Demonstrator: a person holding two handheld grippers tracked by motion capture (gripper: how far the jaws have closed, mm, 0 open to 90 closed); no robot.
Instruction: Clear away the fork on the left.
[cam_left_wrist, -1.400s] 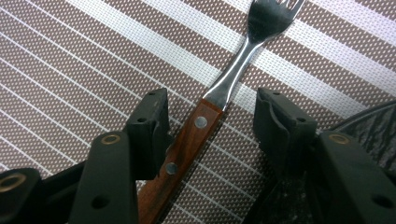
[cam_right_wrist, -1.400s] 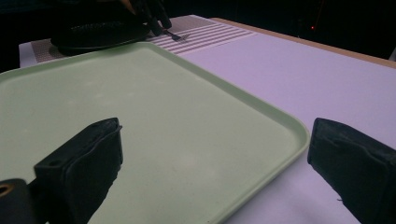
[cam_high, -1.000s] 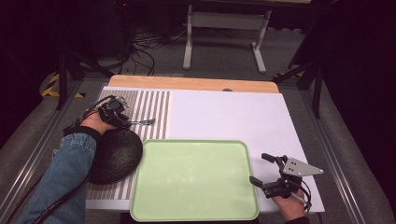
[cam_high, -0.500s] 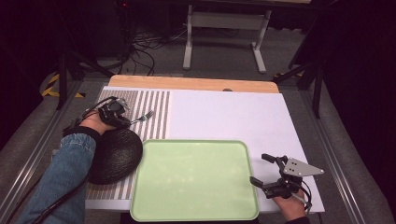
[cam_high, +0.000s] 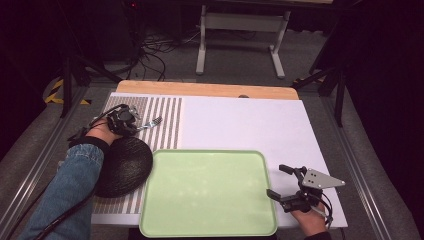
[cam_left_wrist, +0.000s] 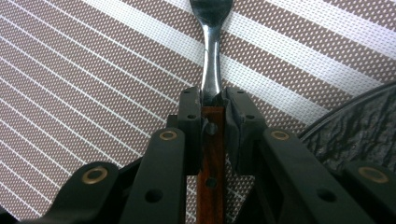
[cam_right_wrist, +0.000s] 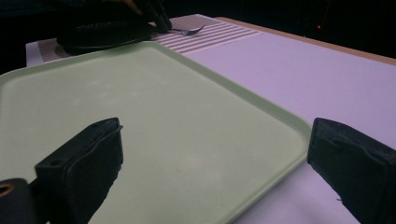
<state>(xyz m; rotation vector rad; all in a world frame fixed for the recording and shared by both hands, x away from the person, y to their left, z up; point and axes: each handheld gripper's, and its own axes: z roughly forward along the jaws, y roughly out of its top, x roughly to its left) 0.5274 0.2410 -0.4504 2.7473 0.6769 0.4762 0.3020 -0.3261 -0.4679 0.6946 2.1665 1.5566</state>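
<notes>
My left gripper (cam_high: 134, 125) is shut on a fork (cam_high: 151, 122) with a wooden handle (cam_left_wrist: 210, 154) and a steel neck (cam_left_wrist: 211, 70). It holds the fork just above the striped placemat (cam_high: 165, 117) at the table's far left, tines pointing right. A black round plate (cam_high: 122, 165) lies just behind the left hand. A pale green tray (cam_high: 207, 192) sits at the front centre, with nothing on it. My right gripper (cam_high: 282, 181) stands open at the tray's right edge, its jaws wide apart on either side of the tray's corner (cam_right_wrist: 280, 140).
A white mat (cam_high: 250, 125) covers the table to the right of the placemat. A wooden table edge (cam_high: 205, 90) runs along the back. Beyond it are a dark floor, cables and a metal stand (cam_high: 240, 30).
The left gripper has lifted and shifted the fork slightly toward the right over the placemat. The right gripper has stayed still.
</notes>
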